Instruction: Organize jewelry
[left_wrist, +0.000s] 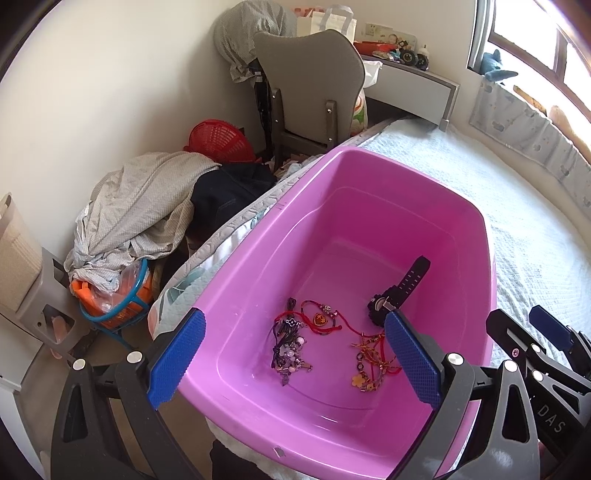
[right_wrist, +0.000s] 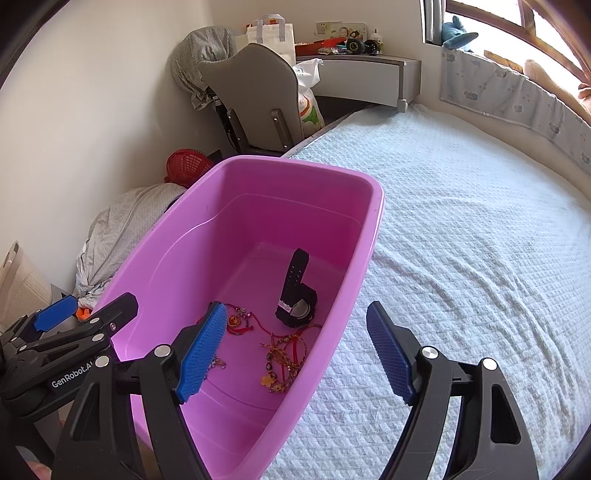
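Claws first: the left claw (left_wrist: 295, 354) and right claw (right_wrist: 299, 350) both gape wide at the bottom of their frames, holding nothing. Just beyond, low centre in the pink tub (left_wrist: 236, 266) on the bed (right_wrist: 461, 258), lie light, limp, tangle-prone cord bracelets (left_wrist: 373, 358) and a beaded bunch (left_wrist: 290, 345); pinch a knot or charm. Farther in, the stiffer black watch (right_wrist: 297, 306) is best taken by its strap.
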